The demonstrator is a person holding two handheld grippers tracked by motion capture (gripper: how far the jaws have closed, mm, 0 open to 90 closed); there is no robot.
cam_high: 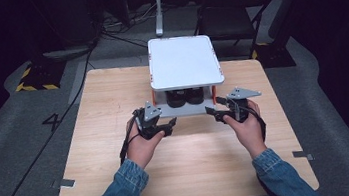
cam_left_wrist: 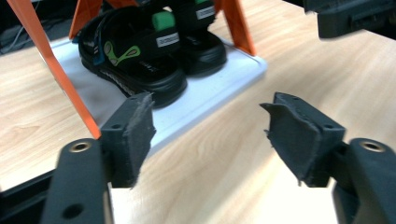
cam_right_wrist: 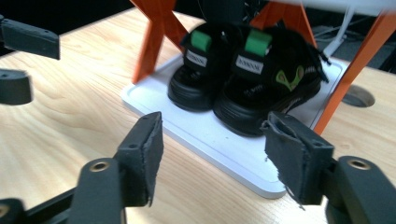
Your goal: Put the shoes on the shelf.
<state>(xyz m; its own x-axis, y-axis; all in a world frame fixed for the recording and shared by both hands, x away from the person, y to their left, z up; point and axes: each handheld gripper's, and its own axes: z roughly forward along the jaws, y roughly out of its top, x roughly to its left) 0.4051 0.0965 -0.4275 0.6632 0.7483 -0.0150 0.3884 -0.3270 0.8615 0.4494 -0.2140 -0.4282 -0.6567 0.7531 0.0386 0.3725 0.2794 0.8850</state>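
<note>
**Two open grippers face a pair of sandals on a low rack**

Nearest the high camera, two denim sleeves reach in over the pale wooden table (cam_high: pixel 122 185), each hand holding a black two-jaw gripper. The left gripper (cam_high: pixel 171 124) and the right gripper (cam_high: pixel 209 110) both point inward at the front of the rack, jaws spread wide and empty, with bare tabletop between them.

The pair of black strapped sandals (cam_left_wrist: pixel 144 56) stands side by side on the white lower tray (cam_left_wrist: pixel 224 88) of a small two-tier rack, toes toward the person. Each sandal has a thick black sole, a bright green tab on the strap and a small white label below it; green line markings show on one sandal's side. In the right gripper view the sandals (cam_right_wrist: pixel 247 79) sit near the tray's front edge (cam_right_wrist: pixel 219 149), a strip of white tray bare ahead of them.

Slanted orange legs (cam_right_wrist: pixel 154 37) rise at the tray's corners and carry the white top shelf (cam_high: pixel 184 61), which roofs the sandals. The front between the legs is open. The wood in front of the rack lies bare.
</note>
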